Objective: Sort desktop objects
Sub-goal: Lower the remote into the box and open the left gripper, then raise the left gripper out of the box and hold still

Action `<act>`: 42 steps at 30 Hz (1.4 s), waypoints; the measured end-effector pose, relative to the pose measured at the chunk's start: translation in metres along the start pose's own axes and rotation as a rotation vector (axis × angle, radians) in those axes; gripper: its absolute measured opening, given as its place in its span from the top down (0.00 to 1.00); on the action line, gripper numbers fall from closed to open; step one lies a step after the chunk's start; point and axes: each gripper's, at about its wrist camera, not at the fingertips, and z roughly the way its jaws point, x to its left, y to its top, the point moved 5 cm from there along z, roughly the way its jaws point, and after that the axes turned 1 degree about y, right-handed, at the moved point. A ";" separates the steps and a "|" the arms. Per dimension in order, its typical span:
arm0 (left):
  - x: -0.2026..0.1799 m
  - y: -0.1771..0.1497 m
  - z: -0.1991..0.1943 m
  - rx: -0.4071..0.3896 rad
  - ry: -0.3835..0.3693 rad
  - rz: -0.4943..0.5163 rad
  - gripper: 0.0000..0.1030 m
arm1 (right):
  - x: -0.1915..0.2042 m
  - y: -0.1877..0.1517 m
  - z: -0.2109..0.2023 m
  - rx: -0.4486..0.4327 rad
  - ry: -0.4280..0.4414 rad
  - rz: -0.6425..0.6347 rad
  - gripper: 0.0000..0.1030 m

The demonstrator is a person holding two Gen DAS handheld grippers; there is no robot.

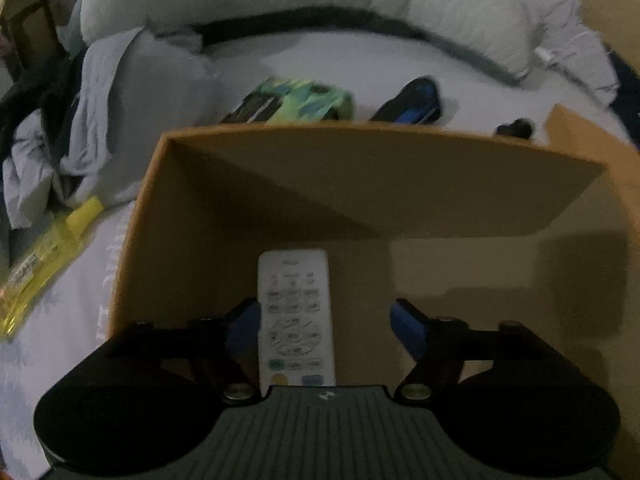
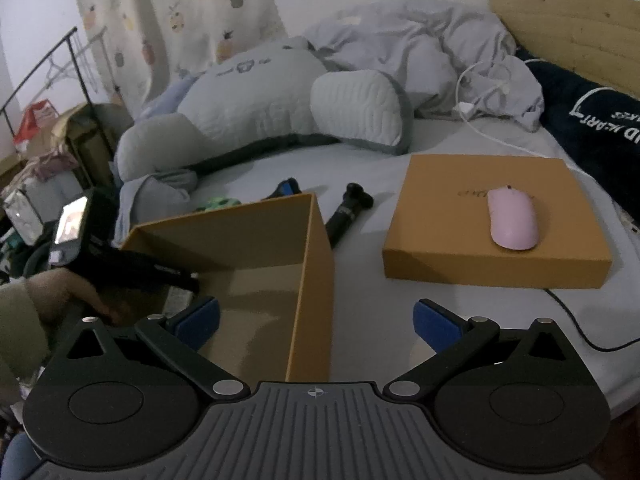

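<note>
Remote (image 1: 295, 320) lies in box (image 1: 360, 184) between open left tool's (image 1: 326, 330) fingers.

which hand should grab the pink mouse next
Right. The right tool is open and faces the pink mouse on the closed box; the left tool is over the remote in the open box.

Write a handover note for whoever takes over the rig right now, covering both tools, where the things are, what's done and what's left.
Left tool: open, inside the open box, above the remote lying on the box floor.
Right tool: open, empty, hovering over the box's near corner.
Done: remote in the box.
Left: pink mouse on the closed box; black stick, blue-black item and green pack on the bed behind the box; yellow pack to its left.
</note>
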 end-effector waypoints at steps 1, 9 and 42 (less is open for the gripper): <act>-0.002 0.001 -0.005 -0.014 -0.015 -0.003 0.13 | 0.000 0.000 -0.001 -0.001 0.000 -0.002 0.00; -0.014 0.008 -0.050 -0.123 -0.004 -0.015 0.00 | 0.000 0.002 -0.009 -0.022 -0.005 -0.012 0.00; -0.025 -0.052 -0.278 -0.712 0.033 0.019 0.00 | 0.003 0.010 -0.053 -0.142 -0.009 -0.031 0.00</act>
